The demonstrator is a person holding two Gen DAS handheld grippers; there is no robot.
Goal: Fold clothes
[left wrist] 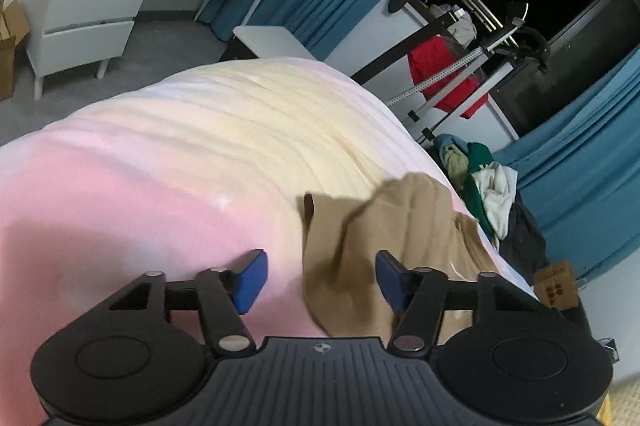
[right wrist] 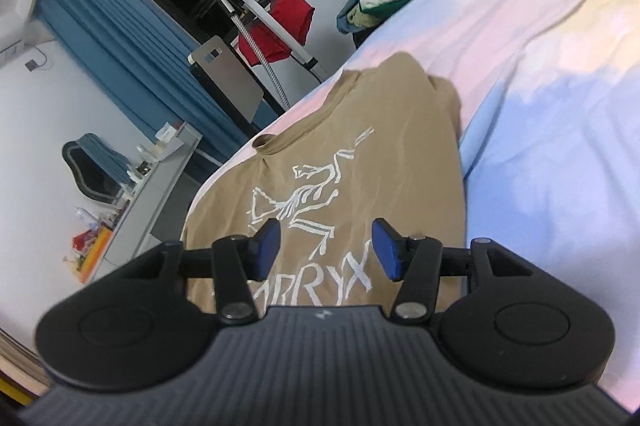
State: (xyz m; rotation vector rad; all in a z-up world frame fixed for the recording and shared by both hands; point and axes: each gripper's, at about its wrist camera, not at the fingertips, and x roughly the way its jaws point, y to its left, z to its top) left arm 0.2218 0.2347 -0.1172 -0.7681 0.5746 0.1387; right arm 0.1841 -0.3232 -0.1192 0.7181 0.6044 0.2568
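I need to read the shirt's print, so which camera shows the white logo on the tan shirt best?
The right wrist view: the white logo faces the camera on the tan shirt. The left wrist view shows only bunched plain fabric, no print.

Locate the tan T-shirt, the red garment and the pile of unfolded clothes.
tan T-shirt (right wrist: 320, 154), right wrist view, printed chest.
red garment (right wrist: 286, 26), right wrist view, its middle.
pile of clothes (left wrist: 492, 194), left wrist view, white piece.
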